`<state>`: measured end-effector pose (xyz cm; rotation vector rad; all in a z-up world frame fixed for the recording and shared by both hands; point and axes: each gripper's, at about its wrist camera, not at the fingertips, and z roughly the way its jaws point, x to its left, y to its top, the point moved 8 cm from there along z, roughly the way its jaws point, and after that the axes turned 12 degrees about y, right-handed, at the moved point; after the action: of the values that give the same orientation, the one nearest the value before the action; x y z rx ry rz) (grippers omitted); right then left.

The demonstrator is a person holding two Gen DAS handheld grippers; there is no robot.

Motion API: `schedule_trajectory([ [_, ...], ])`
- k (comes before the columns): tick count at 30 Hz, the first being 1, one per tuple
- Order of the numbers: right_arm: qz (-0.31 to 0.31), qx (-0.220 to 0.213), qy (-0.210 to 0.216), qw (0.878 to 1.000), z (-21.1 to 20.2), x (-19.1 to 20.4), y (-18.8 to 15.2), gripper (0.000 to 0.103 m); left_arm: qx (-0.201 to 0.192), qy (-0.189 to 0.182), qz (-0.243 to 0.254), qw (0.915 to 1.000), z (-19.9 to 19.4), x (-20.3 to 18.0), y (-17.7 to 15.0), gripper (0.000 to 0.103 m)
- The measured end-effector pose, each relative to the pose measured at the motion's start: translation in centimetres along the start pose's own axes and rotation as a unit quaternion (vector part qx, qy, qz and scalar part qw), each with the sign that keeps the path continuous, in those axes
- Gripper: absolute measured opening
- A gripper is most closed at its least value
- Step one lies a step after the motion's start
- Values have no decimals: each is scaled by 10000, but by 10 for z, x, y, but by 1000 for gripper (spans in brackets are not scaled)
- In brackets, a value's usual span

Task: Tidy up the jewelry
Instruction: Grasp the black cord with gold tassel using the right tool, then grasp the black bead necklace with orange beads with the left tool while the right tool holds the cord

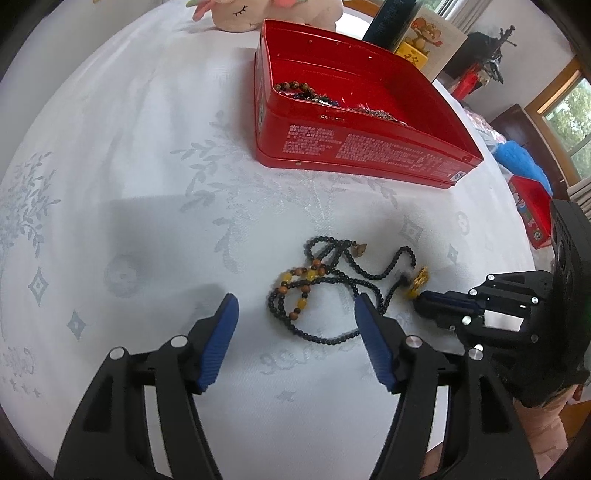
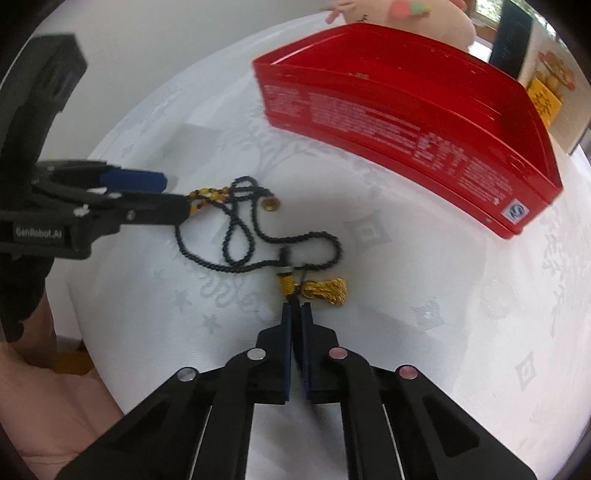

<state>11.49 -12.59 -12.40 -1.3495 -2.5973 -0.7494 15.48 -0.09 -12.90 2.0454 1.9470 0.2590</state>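
A long black bead necklace (image 1: pixel 332 273) with yellow and brown beads and a gold tassel (image 1: pixel 417 282) lies tangled on the white tablecloth. My left gripper (image 1: pixel 295 312) is open, its fingers straddling the beaded loop. My right gripper (image 2: pixel 295 308) is shut on the necklace's cord beside the gold tassel (image 2: pixel 325 290); it shows at the right of the left wrist view (image 1: pixel 424 297). The open red tin box (image 1: pixel 354 110) stands behind, with several bead pieces (image 1: pixel 306 92) inside. The necklace (image 2: pixel 240 229) and the left gripper (image 2: pixel 173 197) show in the right wrist view.
A plush toy (image 1: pixel 258 13) lies behind the red box (image 2: pixel 406 110). A dark upright box and a card (image 1: pixel 417 33) stand at the back right. A second red tin (image 1: pixel 532 210) and blue cloth (image 1: pixel 517 162) lie past the table's right edge.
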Motion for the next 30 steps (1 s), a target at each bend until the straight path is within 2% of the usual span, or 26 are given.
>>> schedule_trajectory([
  [3,87,-110,-81,9999,-9,-7,-3,4,32,-10,-11,10000,2,-1,0,69],
  [8,318,-236,-107,9992,-22,-26,-11,4,292,-279,-51,9992,14,-13,-3,73],
  [13,521,-335,-113,9980,-30,-41,-15,4,233,-311,52,9992,18,-31,0,79],
  [20,644,-395,10,9971,-29,-47,-17,4,190,-86,501,9985,25,-60,3,82],
  [24,654,-398,66,9970,-29,-47,-17,4,134,239,722,9970,31,-70,4,83],
  [27,670,-407,87,9969,-28,-46,-18,4,-31,598,912,9940,33,-77,5,74],
  [28,676,-413,85,9968,-28,-46,-18,4,-118,690,930,9932,33,-77,6,66],
  [29,686,-417,95,9967,-27,-47,-17,4,-139,764,921,9927,32,-76,7,53],
  [30,692,-418,104,9967,-27,-48,-17,4,-170,813,910,9924,32,-75,8,48],
])
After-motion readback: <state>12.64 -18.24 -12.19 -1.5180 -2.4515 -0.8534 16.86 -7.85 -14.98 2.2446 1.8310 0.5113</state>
